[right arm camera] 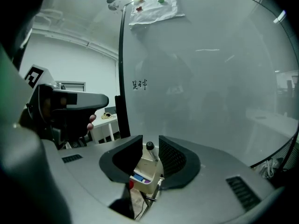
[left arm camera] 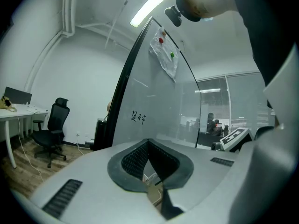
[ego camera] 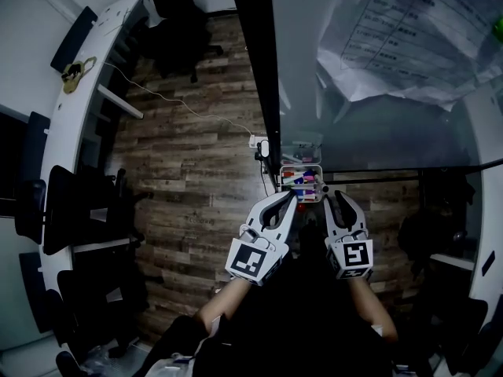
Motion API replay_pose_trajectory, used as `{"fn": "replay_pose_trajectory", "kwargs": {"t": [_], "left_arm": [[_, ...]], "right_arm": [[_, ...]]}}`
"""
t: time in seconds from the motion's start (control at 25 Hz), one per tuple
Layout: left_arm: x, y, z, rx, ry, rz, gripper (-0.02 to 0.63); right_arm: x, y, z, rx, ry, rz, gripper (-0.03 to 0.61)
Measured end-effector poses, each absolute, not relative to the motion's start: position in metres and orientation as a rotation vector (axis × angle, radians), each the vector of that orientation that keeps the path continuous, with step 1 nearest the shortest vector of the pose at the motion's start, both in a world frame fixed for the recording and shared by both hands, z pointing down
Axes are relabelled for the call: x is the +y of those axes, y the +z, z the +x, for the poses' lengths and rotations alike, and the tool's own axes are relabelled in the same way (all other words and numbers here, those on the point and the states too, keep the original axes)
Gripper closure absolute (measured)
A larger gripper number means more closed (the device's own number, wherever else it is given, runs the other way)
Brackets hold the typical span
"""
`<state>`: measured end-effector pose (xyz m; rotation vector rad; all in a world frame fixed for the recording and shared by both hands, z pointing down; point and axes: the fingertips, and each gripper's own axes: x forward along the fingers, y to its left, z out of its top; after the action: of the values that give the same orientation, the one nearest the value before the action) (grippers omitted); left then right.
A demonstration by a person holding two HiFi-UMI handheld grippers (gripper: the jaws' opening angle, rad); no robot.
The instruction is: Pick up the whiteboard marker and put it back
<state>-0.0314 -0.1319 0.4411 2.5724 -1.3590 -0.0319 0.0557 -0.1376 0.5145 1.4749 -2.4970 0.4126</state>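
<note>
Judging the whiteboard marker (right arm camera: 151, 151) light, stiff, slick: pinch mid-barrel; it stands in the white holder (right arm camera: 144, 171) between your parted right tongs (right arm camera: 150, 140), untouched; left tongs (left arm camera: 148, 142) closed, empty.

Left gripper (ego camera: 288, 203): held level, jaws closed tip to tip, nothing between them. Right gripper (ego camera: 336, 204): pitched slightly downward, jaws parted. Left forearm (ego camera: 216, 305) and right forearm (ego camera: 371, 306) reach forward, with the grippers side by side and near each other.
</note>
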Motion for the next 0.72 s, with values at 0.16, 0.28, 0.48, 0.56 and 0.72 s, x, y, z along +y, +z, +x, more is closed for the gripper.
{"fn": "replay_pose_trajectory", "kwargs": {"t": [0.16, 0.28, 0.48, 0.56, 0.72], "left_arm": [[-0.138, 0.442, -0.031, -1.355, -0.028, 2.572, 0.606], [-0.14, 0.442, -0.032, -1.355, 0.001, 2.569, 0.606], [-0.142, 0.444, -0.031, -1.35, -0.022, 2.562, 0.606], [-0.142, 0.444, -0.032, -1.353, -0.021, 2.558, 0.606], [-0.145, 0.442, -0.034, -1.365, -0.013, 2.56, 0.606]], "right_arm": [[-0.144, 0.523, 0.056, -2.48, 0.399, 1.471, 0.477], [-0.146, 0.525, 0.054, -2.485, 0.385, 1.46, 0.477], [-0.147, 0.531, 0.046, -2.468, 0.383, 1.424, 0.464], [-0.149, 0.532, 0.043, -2.458, 0.367, 1.415, 0.458], [-0.153, 0.538, 0.04, -2.442, 0.361, 1.408, 0.453]]}}
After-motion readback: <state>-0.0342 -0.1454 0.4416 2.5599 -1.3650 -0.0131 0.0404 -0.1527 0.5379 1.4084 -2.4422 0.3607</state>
